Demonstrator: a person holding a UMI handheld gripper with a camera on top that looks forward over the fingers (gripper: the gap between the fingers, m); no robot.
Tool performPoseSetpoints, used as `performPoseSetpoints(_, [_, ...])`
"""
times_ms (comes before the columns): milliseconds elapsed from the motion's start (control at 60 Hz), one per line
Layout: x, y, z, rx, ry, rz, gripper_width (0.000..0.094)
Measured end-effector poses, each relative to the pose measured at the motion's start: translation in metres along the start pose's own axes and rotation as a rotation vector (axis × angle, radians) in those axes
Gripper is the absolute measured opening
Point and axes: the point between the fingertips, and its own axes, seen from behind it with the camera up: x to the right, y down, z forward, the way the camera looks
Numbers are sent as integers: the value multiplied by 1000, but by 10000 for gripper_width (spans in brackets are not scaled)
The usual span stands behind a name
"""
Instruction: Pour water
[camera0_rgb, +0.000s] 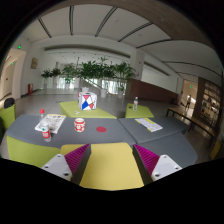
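- The tool (111, 160) sits at the bottom middle of the frame. Its two fingers are spread wide and hold nothing. Only bare table shows between the two pink pads (75, 155).
- The table (120, 130) is gray with yellow-green parts. It fills the lower half of the frame.
- A small cup (80, 124) with a red and white pattern stands left of the middle, past the left finger and well apart from it.
- A second little thing, a bottle or can (45, 129) with a red band, stands just to the left of the cup. It is too small to tell which one it is.
- One of these two likely holds the water, and the other gets it. I cannot say which is which.
- The cup looks light and thin, maybe paper. It may bend if you squeeze hard. Take it around the middle of its side, with one finger on each side, and press softly.
- If there is water in it, it will be heavier and may slosh. Keep it straight up until it is over the other one.
- The bottle or can looks stiffer. Its round side may be slippery, so hold it at the middle too.
- A small red dot (100, 128) lies flat on the table to the right of the cup.
- A white box (87, 100) with red and blue marks stands farther back, in the middle of the frame.
- Green plants (95, 70) stand far behind it.
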Motion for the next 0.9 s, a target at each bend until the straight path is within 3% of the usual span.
performPoseSetpoints(250, [-44,32,3,-25,-29,-16,863])
performPoseSetpoints(533, [-219,56,19,-23,-209,-16,861])
performPoseSetpoints(717, [-345,38,69,28,-309,-9,855])
performPoseSetpoints(900, [-420,26,157,63,-322,-24,853])
